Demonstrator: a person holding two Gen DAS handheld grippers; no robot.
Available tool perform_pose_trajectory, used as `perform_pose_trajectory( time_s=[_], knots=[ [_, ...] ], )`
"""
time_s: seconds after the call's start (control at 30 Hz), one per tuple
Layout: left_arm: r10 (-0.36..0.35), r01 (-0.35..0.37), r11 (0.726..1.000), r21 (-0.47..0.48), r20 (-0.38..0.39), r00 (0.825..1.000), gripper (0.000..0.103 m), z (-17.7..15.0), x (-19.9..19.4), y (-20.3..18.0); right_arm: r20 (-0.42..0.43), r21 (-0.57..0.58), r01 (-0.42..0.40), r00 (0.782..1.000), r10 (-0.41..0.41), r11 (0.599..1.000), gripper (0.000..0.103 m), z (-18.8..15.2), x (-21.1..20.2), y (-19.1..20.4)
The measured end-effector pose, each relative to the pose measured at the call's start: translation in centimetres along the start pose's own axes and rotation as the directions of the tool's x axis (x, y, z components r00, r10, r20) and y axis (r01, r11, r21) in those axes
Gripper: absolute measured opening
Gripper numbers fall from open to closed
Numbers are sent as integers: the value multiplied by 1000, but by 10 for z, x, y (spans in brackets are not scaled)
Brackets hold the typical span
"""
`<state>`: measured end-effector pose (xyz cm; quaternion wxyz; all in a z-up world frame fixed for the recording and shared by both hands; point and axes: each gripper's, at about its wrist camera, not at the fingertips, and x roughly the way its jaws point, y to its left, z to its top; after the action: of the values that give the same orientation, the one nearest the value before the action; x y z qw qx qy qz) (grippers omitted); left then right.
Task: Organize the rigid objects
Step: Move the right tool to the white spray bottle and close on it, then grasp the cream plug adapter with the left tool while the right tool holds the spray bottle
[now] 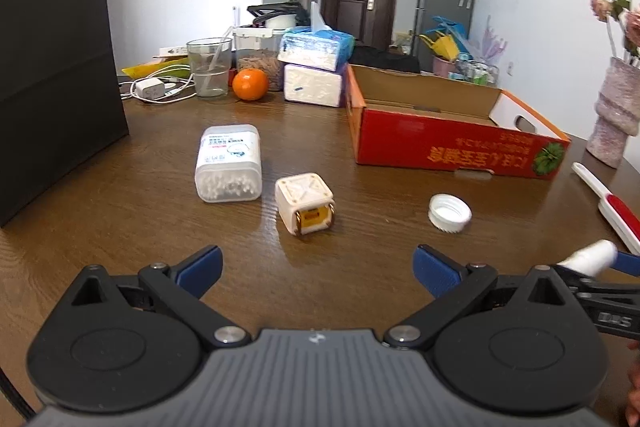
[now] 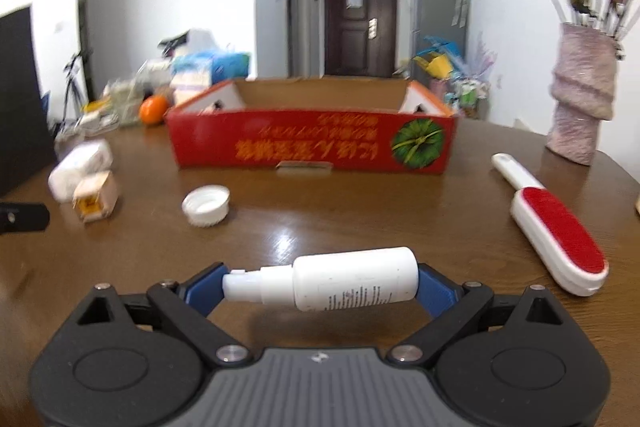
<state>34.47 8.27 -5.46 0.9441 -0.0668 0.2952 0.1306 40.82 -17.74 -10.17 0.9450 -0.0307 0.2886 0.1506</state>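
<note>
Right wrist view: right gripper (image 2: 320, 287) spans white plastic spray bottle (image 2: 344, 279) end to end, pads touching.
Left gripper (image 1: 318, 267): wide, empty.
Red cardboard box (image 2: 312, 147): looks empty.
Left: white bottle cap (image 2: 206, 205), cream cube charger (image 1: 305, 203), cotton-swab box (image 1: 229, 163), red lint brush (image 2: 560, 239).

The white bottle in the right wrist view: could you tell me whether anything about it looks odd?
Yes. The bottle lies sideways, spanning end to end between the right hand-held gripper's pads, and it has no cap; a loose white cap lies on the table.
</note>
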Motion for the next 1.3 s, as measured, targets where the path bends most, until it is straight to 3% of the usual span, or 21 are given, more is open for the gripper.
perform_pose_trajectory(
  time_s=[0.23, 0.47, 0.73, 0.87, 0.93, 1.07, 1.13, 1.2, 1.3],
  knots=[
    [74, -75, 996, -43, -16, 997, 103, 24, 35, 1, 78, 106, 75, 993, -83, 992, 98, 6, -11, -26],
    [183, -185, 981, -62, -27, 983, 103, 36, 75, -5, 93, 152, 118, 987, -133, 981, 98, 6, -11, -39],
    [234, -239, 967, -92, -62, 970, 103, 37, 104, -7, 94, 146, 150, 982, -164, 978, 98, 5, -8, -38],
    [217, -223, 970, -99, -73, 973, 101, 37, 110, -7, 91, 134, 164, 980, -176, 977, 98, 4, -6, -36],
    [215, -222, 971, -95, -75, 974, 95, 37, 111, -8, 90, 132, 170, 979, -183, 977, 98, 4, -5, -35],
    [192, -204, 974, -98, -116, 974, 65, 36, 118, -7, 97, 126, 182, 976, -194, 975, 98, 3, -5, -33],
    [185, -196, 976, -97, -115, 976, 57, 35, 117, -7, 96, 123, 189, 975, -202, 974, 98, 3, -4, -32],
    [146, -158, 982, -107, -108, 983, 41, 35, 114, -6, 99, 125, 195, 973, -208, 973, 98, 3, -4, -32],
    [121, -131, 987, -92, -103, 987, 40, 33, 111, -9, 105, 133, 204, 970, -219, 970, 98, 3, -5, -33]
  ],
)
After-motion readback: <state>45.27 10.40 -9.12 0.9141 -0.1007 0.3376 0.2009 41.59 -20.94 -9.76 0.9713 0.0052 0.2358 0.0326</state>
